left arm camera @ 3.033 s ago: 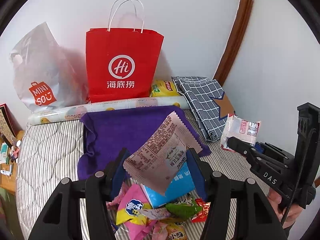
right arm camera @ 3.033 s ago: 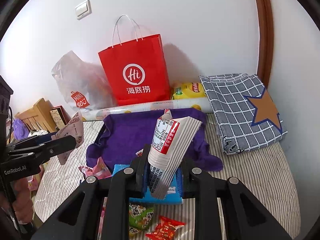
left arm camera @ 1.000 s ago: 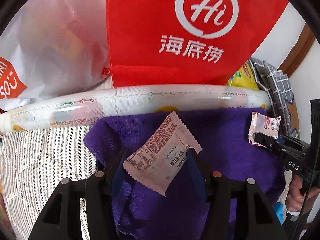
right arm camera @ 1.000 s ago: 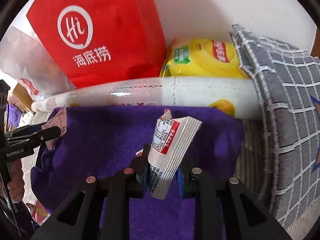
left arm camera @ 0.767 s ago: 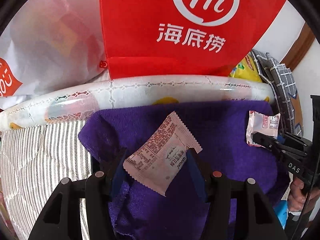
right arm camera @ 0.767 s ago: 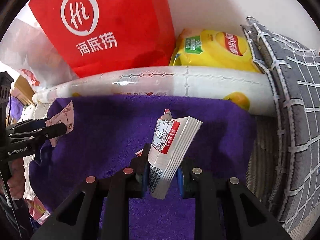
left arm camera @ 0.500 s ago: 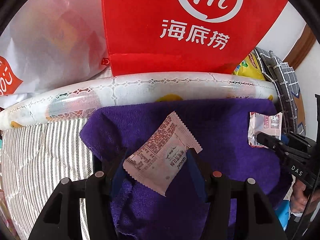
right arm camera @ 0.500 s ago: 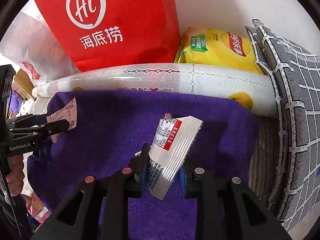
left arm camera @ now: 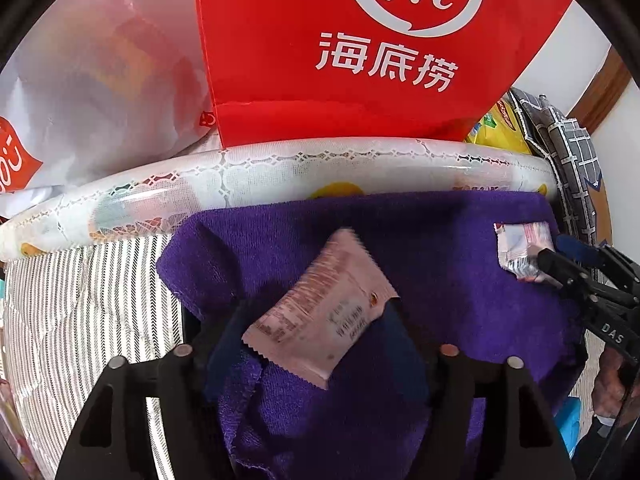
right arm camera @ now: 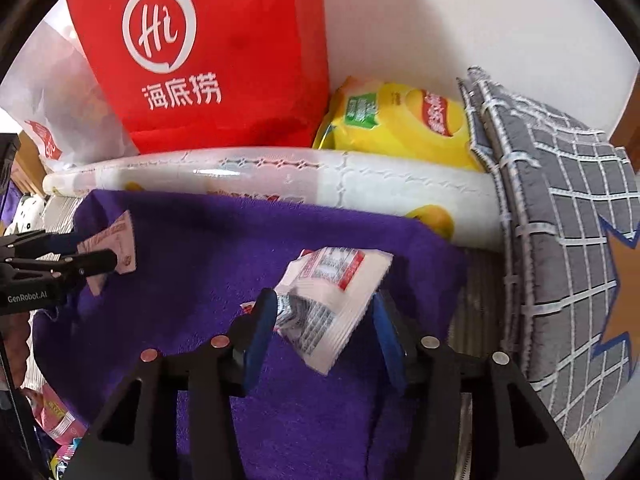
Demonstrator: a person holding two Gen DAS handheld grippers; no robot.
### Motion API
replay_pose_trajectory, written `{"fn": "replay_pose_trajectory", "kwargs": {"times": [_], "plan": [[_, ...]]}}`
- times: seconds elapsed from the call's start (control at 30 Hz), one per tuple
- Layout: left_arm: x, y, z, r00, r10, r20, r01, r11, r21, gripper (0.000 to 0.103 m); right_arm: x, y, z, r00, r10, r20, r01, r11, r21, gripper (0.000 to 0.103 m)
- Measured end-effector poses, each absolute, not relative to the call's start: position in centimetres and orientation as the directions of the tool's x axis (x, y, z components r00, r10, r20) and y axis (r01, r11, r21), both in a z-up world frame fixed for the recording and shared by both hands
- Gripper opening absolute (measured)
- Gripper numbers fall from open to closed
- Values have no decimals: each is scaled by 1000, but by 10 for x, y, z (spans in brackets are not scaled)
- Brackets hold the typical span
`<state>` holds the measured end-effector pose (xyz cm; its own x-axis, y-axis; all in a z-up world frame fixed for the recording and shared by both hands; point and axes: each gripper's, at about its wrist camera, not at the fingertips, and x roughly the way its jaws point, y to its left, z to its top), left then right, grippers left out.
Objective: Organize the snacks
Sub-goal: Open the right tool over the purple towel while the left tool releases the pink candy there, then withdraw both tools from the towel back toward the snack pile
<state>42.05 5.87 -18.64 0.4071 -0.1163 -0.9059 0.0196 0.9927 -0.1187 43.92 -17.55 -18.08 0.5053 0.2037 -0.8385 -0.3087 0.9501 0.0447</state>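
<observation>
Both grippers hang over the purple towel (left arm camera: pixel 460 248), which lies on a striped mattress (left arm camera: pixel 80 300).

Left gripper (left arm camera: pixel 316 336): jaws are opening. The pink snack packet (left arm camera: pixel 320 312) is between the fingers, tilted and blurred, its lower edge over the towel. The pads seem no more pressed on it, so the packet looks loose.

Right gripper (right arm camera: pixel 324 320): jaws are opening too. The white-red snack packet (right arm camera: pixel 332 296) sits between the blue pads (right arm camera: pixel 260 328) w/ a gap on both sides, blurred, low over the towel. Whether it already touches the cloth I cannot tell.

Behind the towel there is a long rolled sheet w/ lace pattern (right arm camera: pixel 280 176). Behind that a red paper bag w/ white logo (right arm camera: pixel 208 52) stands at the wall, w/ a white plastic bag (left arm camera: pixel 100 80) at its left and a yellow chips bag (right arm camera: pixel 400 124) at its right. A grey checked cloth (right arm camera: pixel 560 208) lies folded at the far right.

More snack packets (right arm camera: pixel 56 420) lie on the mattress at the lower left in the right wrist view.
</observation>
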Motion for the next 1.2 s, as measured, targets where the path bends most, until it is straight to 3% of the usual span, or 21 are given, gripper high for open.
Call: {"fn": "replay_pose_trajectory", "kwargs": {"times": [0.3, 0.77, 1.07, 1.2], "plan": [[418, 59, -180, 417, -127, -900, 31, 992, -125, 72, 428, -176, -157, 573, 227, -788, -316, 948, 44, 63], [405, 57, -153, 484, -127, -866, 61, 992, -111, 72, 409, -164, -138, 644, 263, -719, -323, 945, 56, 63], [394, 56, -126, 529, -117, -841, 64, 993, -98, 72, 394, -165, -126, 670, 237, -704, -283, 958, 53, 63], [383, 53, -110, 549, -158, -820, 87, 987, -132, 72, 381, -169, -121, 616, 263, -743, -285, 953, 101, 63]]}}
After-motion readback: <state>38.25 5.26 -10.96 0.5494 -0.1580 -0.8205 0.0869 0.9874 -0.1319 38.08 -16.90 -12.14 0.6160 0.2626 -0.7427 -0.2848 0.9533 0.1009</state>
